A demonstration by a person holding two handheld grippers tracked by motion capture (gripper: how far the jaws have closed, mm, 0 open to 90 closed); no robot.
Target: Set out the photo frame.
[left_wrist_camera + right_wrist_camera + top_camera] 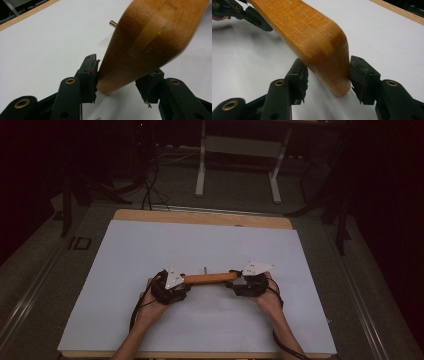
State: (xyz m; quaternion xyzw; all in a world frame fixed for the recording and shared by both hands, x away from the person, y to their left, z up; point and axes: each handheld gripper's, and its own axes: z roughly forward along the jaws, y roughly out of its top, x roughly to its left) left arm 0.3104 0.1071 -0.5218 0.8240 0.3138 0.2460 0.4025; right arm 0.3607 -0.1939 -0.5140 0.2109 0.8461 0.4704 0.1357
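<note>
Nearest the person's edge of the white sheet [200, 320], two forearms reach in and each hand holds a gripper. Just beyond them a wooden bar [210, 278] spans the gap, and everything here is placed from it. At the bar's left end the left gripper [117, 77] closes its jaws on the tapered tip; in the left gripper view one pad presses the wood and the other sits against the far face. At the bar's right end the right gripper [327, 75] clamps the rounded tip, its right pad touching the wood, while the left pad appears to leave a thin gap, so that hold looks lighter.

Both grips catch only the last bit of each end. If the hands drift apart or twist unevenly, I judge that an end could slide out and the bar drop onto the sheet. A small metal pin [204, 268] stands just behind the bar's middle; tilting the bar backward might knock it over. Beyond the bar the sheet runs bare to the table's wooden edge [200, 216].
</note>
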